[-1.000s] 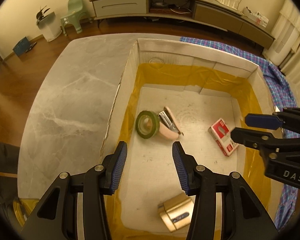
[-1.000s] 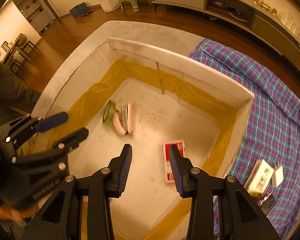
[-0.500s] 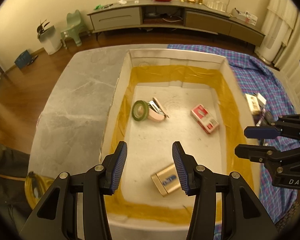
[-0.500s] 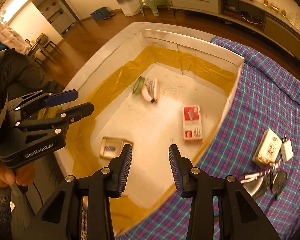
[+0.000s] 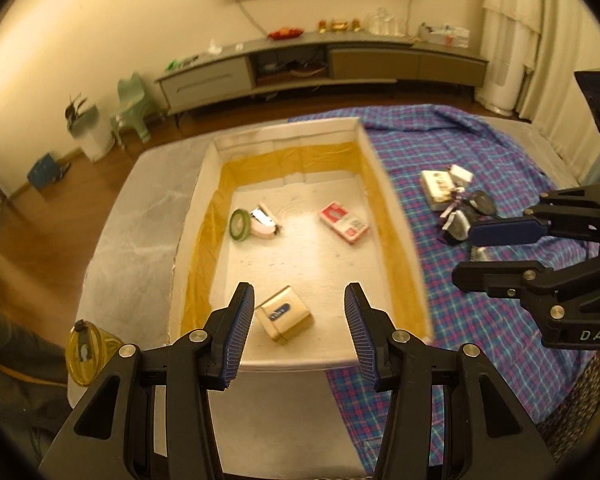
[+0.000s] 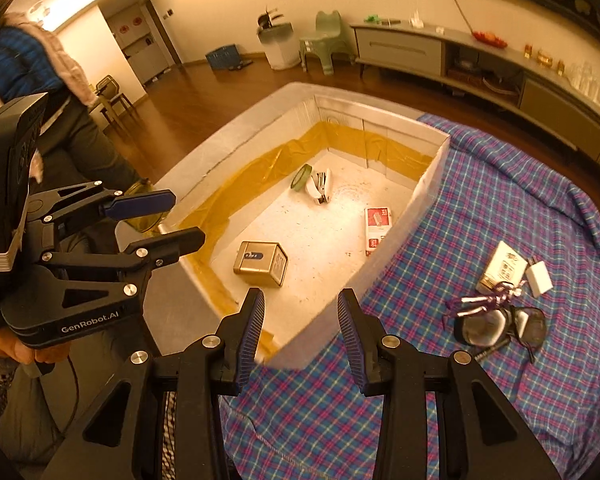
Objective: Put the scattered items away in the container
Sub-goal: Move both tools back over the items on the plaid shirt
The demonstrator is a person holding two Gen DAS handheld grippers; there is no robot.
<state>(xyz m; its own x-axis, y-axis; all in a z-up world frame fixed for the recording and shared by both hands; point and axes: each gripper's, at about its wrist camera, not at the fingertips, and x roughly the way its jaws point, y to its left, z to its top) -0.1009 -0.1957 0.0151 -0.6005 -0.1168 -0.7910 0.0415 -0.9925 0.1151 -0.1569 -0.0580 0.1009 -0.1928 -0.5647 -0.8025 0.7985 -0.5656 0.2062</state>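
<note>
- Nearest the cameras: left tool (image 5: 298,330) and right tool (image 6: 300,334) both sit with their jaws parted and nothing between the pads. Both have pulled up and back over the last second, so the views now take in the whole table rather than just the inside of the box.
- Just past the left tool is the container (image 5: 296,362), a white box with yellowish tape round the inner walls. It sits on the left part of the table, its right wall along the edge of the plaid cloth (image 6: 480,208).
- Near end of the box floor: a gold tin (image 5: 286,314), lying flat.
- Further in: a red and white small box (image 5: 344,223) right of centre, and a green tape roll (image 5: 239,225) touching a pink stapler (image 5: 265,226) on the left. So four things are already in.
- Still out on the cloth, right of the box: a cream carton (image 6: 502,268), a small white block (image 6: 539,277), a pair of glasses (image 6: 500,326) and some purple bits I can't make out, all bunched together.
- My read: one drop-off is done, and the right tool is closest to that pile for the next grab.
</note>
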